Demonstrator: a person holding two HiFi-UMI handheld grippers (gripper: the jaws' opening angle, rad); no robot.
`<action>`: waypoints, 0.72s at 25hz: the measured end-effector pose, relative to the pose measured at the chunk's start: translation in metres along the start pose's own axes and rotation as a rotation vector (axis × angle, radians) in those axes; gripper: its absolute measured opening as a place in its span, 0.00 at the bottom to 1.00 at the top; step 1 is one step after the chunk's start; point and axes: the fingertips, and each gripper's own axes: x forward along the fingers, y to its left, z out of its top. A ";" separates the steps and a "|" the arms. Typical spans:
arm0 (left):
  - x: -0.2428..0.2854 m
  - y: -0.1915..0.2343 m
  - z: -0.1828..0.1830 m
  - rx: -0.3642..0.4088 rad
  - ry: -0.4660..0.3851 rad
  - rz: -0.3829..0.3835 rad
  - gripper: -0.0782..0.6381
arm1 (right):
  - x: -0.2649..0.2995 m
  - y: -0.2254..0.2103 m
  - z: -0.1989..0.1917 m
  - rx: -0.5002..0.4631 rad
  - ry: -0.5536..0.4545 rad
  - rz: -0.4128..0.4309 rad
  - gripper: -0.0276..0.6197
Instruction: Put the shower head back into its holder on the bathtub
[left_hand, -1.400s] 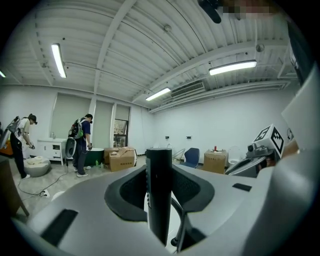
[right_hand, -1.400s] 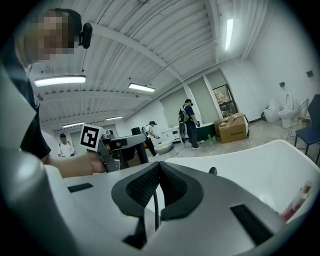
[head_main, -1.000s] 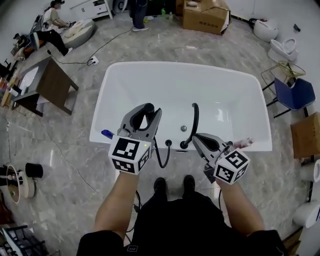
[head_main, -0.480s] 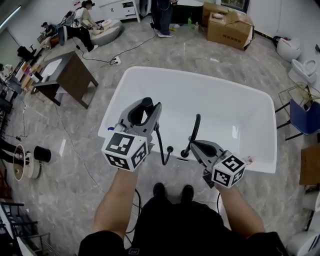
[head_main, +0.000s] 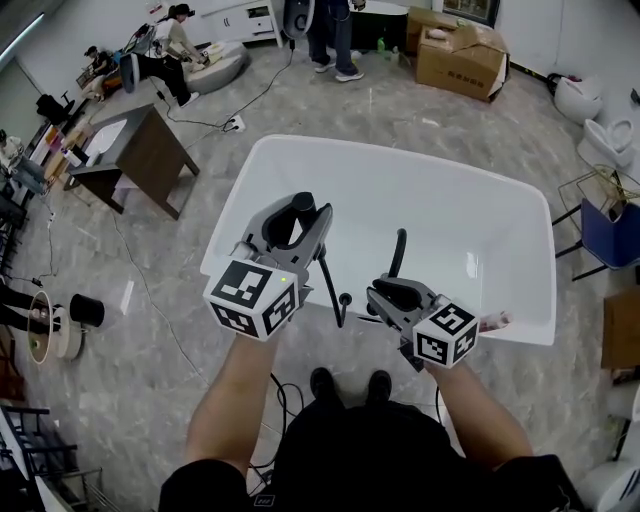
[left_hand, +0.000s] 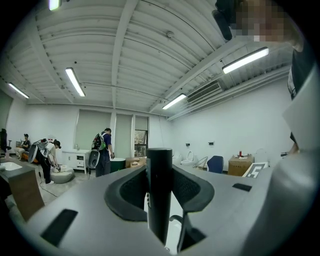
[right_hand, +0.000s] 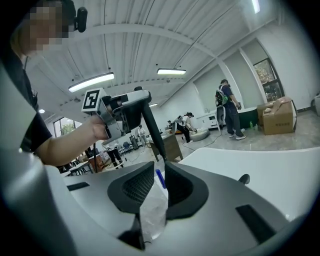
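White bathtub (head_main: 450, 215) fills the space below both grippers. Its black shower head (left_hand: 159, 192) stands upright, clamped in the half-spread jaws of the left gripper (head_main: 292, 222), with the hose (head_main: 330, 285) hanging down. The likely holder (head_main: 345, 298) sits on the near rim, below and to the right. The right gripper (head_main: 388, 293) has its jaws nearly together around a scrap of clear plastic (right_hand: 152, 212); whether they pinch it is unclear.

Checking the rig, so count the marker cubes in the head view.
2. One marker cube rides the left tongs, which grip the black shower head; the other rides the right tongs, pinching clear plastic by the tub's near rim. None seems hidden.
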 end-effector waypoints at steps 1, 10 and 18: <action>0.000 0.002 0.004 0.002 -0.007 -0.002 0.30 | 0.001 0.000 0.002 0.001 -0.005 -0.003 0.17; 0.002 0.007 0.021 0.022 -0.036 -0.035 0.30 | -0.001 0.001 0.020 -0.003 -0.054 -0.062 0.16; 0.006 -0.005 0.009 0.001 -0.026 -0.054 0.30 | -0.020 -0.004 0.024 0.000 -0.073 -0.100 0.14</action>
